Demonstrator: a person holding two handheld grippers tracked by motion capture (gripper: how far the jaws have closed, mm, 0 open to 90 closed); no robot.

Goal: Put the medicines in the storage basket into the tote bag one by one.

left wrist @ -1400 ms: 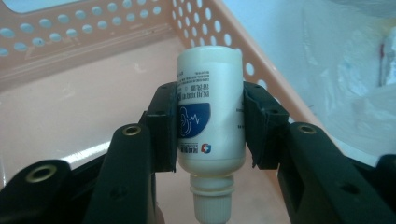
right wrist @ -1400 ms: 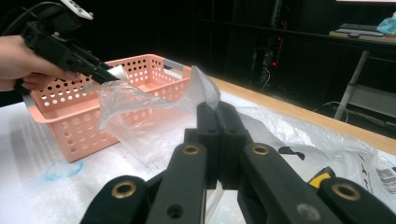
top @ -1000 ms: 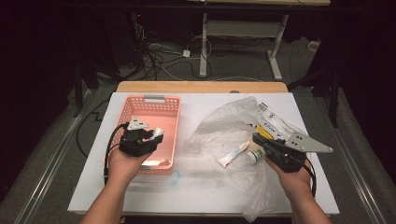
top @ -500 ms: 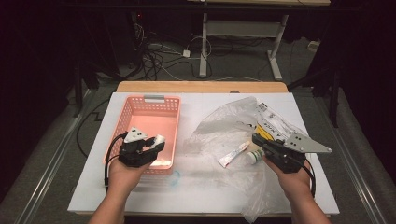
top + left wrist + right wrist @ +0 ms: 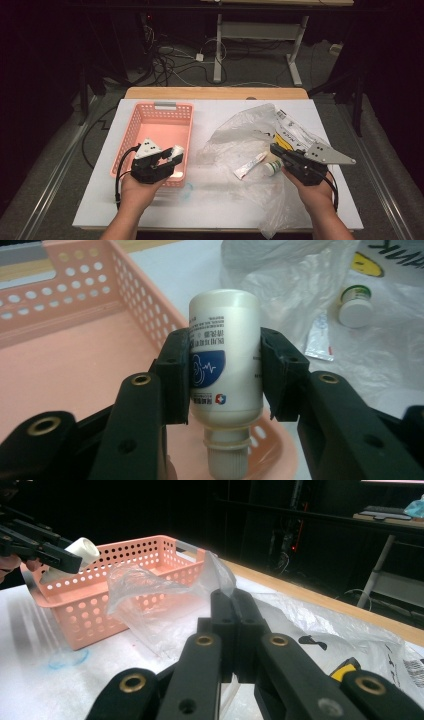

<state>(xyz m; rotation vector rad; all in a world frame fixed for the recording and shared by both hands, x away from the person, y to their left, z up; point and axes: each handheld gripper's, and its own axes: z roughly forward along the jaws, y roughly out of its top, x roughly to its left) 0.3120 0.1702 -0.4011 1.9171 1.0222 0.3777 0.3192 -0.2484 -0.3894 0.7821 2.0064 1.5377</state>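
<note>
- Left gripper (image 5: 220,385) has its jaws partway closed on a white bottle (image 5: 225,355), gripped at mid-body, cap end toward the hand, base pointing away. Seen from above, the bottle (image 5: 175,151) sits over the near right corner of the pink basket (image 5: 131,137).
- Right gripper (image 5: 235,630): jaws fully closed, pinching a fold of the clear plastic bag (image 5: 150,595) and holding it up off the desk (image 5: 210,210).
- Risk: the bottle is smooth and round and held only by the two pads; a tilt could let it slide out and land on the basket rim or the desk rather than inside.
- Risk: let go too near that corner and it may hit the basket wall and roll out.
- Risk: the raised bag is thin; a pull could tear it or drag along the items in it.
- Around: a small tube (image 5: 250,165) and a little green-lidded jar (image 5: 271,167) lie at the bag by the right gripper; printed packaging (image 5: 292,131) behind.
- In the way: nothing between bottle and basket floor; the lifted bag stands just beside the basket's right wall.
</note>
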